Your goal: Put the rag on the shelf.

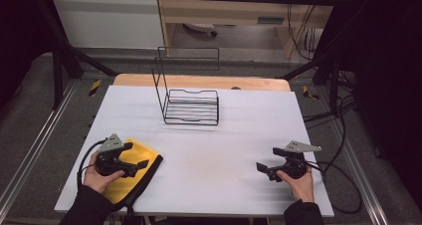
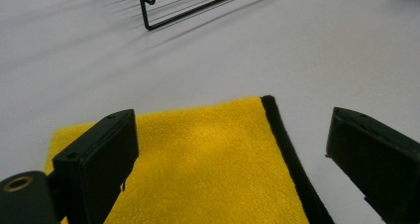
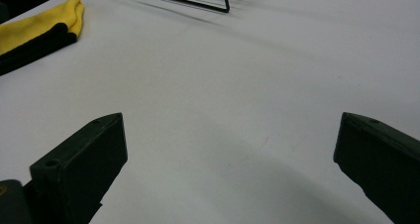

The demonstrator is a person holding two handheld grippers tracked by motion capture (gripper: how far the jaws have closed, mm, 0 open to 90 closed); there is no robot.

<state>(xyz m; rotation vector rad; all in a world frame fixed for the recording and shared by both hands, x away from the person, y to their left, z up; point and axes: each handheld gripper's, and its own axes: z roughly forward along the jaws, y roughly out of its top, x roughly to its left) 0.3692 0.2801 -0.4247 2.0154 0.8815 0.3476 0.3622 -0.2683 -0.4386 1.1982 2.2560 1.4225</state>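
The folded yellow fleece cloth with a black edge (image 2: 198, 164) lies flat on the white table (image 1: 209, 150), under the left gripper (image 1: 133, 155), whose jaws gape empty. Best pinch the black edge between them. The right gripper (image 1: 264, 168) hangs open, well apart.

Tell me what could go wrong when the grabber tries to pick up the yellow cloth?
The left gripper hangs open over the folded yellow cloth, one jaw above the fabric and the other past its black edge. Closing like this, it might pinch just the top layer, so the cloth could unfold or slip free. The cloth also lies near the front corner of the white table, so a nudge could perhaps push it off. The wire rack stands farther back.
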